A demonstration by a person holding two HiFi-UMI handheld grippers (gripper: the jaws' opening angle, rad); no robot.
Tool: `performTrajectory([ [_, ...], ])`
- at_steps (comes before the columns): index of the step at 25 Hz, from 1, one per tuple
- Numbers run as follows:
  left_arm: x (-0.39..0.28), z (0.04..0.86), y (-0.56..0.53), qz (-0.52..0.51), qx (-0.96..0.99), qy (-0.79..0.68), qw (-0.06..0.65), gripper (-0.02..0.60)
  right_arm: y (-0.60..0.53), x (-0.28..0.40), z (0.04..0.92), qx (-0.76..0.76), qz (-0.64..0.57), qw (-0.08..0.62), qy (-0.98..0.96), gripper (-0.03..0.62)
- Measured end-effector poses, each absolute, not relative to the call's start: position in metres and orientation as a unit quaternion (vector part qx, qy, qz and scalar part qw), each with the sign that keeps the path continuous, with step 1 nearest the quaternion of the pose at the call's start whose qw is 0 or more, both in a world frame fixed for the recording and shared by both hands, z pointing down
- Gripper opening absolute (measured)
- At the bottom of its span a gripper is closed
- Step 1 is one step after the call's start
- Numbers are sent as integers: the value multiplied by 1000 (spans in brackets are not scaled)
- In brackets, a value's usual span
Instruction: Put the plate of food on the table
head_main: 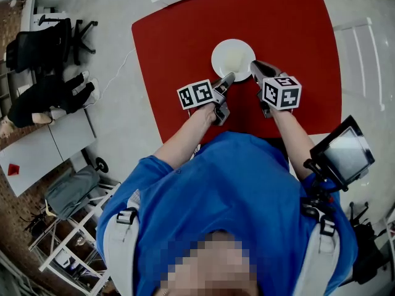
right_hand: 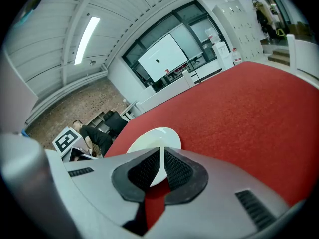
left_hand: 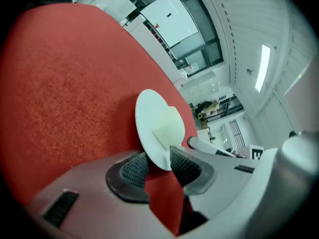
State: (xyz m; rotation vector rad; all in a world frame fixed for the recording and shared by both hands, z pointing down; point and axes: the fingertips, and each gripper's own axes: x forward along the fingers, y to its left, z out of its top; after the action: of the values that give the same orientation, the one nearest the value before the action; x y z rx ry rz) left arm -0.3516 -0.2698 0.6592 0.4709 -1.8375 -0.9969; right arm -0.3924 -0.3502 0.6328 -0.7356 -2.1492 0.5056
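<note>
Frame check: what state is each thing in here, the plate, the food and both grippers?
plate: held by its near rim over the red table; contact with the table cannot be told.
food: pale piece lying on the plate.
left gripper: shut on the plate's rim.
right gripper: shut on the plate's rim.

Food (left_hand: 167, 126) on plate (head_main: 233, 59): pale lump, type unreadable. Rim partly hidden under left claw (head_main: 228, 79) and right claw (head_main: 254, 67). Table (head_main: 173, 42) near edge behind torso (head_main: 234, 184).
</note>
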Motion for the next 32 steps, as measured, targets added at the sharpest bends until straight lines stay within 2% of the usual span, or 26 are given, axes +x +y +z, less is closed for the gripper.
performTrajectory([
  [7, -340, 660, -273, -306, 242, -762, 517, 126, -350, -394, 632, -293, 195, 395, -849, 3],
  [14, -332, 665, -266, -281, 252, -762, 525, 127, -351, -394, 635, -293, 191, 394, -850, 3],
  [18, -303, 656, -252, -244, 271, -763, 534, 129, -341, -365, 625, -290, 185, 391, -854, 3],
  [28, -298, 656, -235, -79, 306, -777, 544, 183, -339, -360, 625, -288, 183, 393, -854, 3],
  [32, -301, 656, -231, -54, 305, -780, 543, 198, -340, -362, 625, -288, 181, 391, -855, 3],
])
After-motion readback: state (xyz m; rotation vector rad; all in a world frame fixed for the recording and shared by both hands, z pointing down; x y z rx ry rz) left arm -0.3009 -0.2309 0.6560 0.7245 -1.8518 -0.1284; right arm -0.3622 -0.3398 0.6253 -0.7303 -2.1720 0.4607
